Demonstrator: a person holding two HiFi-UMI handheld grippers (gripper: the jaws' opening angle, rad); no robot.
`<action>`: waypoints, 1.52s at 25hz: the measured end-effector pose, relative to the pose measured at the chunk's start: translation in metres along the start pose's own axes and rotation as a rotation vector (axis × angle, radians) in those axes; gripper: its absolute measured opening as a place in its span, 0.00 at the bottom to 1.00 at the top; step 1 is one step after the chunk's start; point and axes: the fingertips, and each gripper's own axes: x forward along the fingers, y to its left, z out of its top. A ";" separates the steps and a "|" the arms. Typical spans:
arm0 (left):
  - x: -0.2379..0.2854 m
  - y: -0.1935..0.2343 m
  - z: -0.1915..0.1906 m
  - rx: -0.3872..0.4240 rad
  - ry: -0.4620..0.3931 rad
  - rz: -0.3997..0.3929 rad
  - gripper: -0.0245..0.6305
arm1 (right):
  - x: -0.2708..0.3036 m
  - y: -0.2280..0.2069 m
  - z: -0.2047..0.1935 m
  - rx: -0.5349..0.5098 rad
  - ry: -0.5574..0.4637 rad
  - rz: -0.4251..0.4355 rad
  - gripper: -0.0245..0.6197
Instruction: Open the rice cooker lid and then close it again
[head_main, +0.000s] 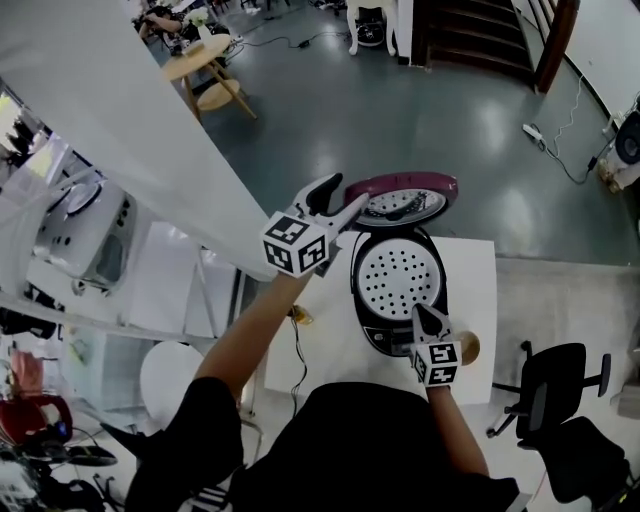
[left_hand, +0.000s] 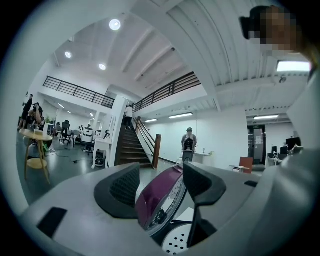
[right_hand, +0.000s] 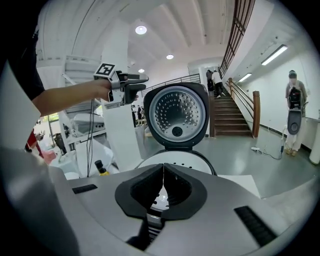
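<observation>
Rice cooker (head_main: 372, 318) sits mid-table on the white table (head_main: 478, 268), lid (head_main: 405, 200) up near vertical at the pot's 12 o'clock, perforated tray (head_main: 398, 275) exposed inside. So the open half looks done and the close is pending

Left gripper (head_main: 340, 203) at the lid's 9 o'clock, pointing level, jaws spread. In the left gripper view the purple lid edge (left_hand: 157, 200) shows in the gap, pads not pressing it; can't tell if it's touching

Right gripper (head_main: 428, 318) at the cooker's 5 o'clock, over the front lip, jaws pressed together on nothing (right_hand: 162, 182), aimed down at the pot

Risks as I see them:
- a push from the lid's side edge loads the hinge off-axis, so the lid twists or the cooker slides on the table; nothing braces the body
- the right tip sits in the lid's closing path at the front latch, so it gets pinched or blocks the latch
- a soft press leaves the lid down but unlatched
</observation>
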 end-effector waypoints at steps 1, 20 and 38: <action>0.004 0.003 0.001 -0.002 0.004 -0.003 0.41 | 0.000 -0.002 -0.001 0.001 0.003 -0.007 0.04; 0.051 0.017 -0.022 -0.011 0.117 -0.101 0.39 | 0.004 -0.010 -0.018 0.018 0.049 -0.021 0.04; 0.039 -0.011 -0.028 0.068 0.173 -0.169 0.31 | -0.007 0.001 -0.019 0.051 0.020 0.011 0.04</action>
